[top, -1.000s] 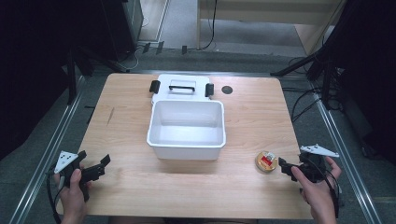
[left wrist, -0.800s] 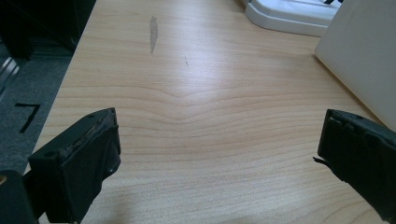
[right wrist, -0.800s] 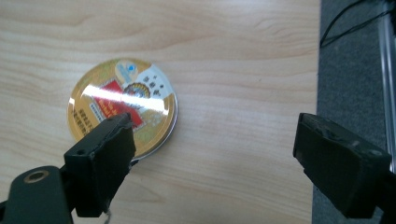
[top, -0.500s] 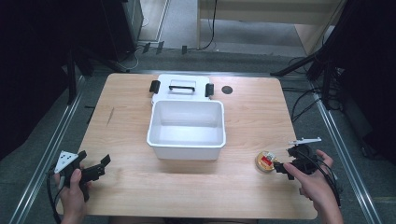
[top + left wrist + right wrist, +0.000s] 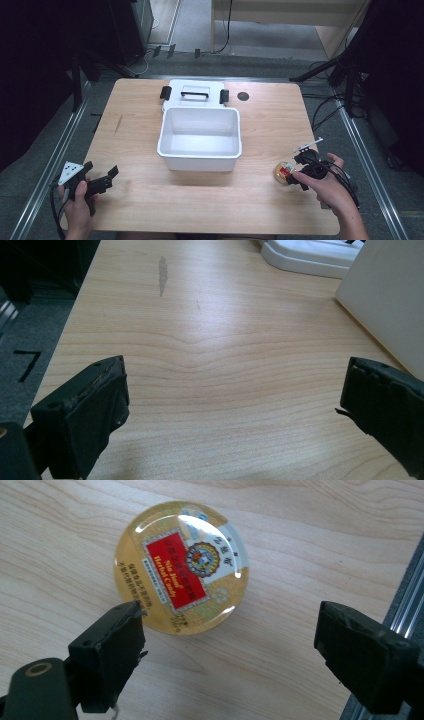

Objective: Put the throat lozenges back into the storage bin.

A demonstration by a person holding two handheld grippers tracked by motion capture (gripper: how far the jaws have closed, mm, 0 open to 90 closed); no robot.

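Note:
A round gold candy tin (image 5: 281, 173) with a red label lies flat on the wooden table near its right front. In the right gripper view the tin (image 5: 181, 565) sits just beyond the jaws, and the left jaw covers its near edge. My right gripper (image 5: 296, 173) (image 5: 230, 645) points down at it, open, with nothing between the pads. At the table's left front corner my left gripper (image 5: 111, 176) (image 5: 232, 395) hovers open over bare wood.
A white empty bin (image 5: 200, 150) (image 5: 385, 300) stands mid-table, its lid (image 5: 195, 92) (image 5: 310, 255) with black latches lying behind it. A small black disc (image 5: 243, 96) lies at the back right. The table's right edge and a metal rail (image 5: 407, 620) are close to my right gripper.
My right hand has moved left towards the candy tin and now tips down over it. The left hand has kept still.

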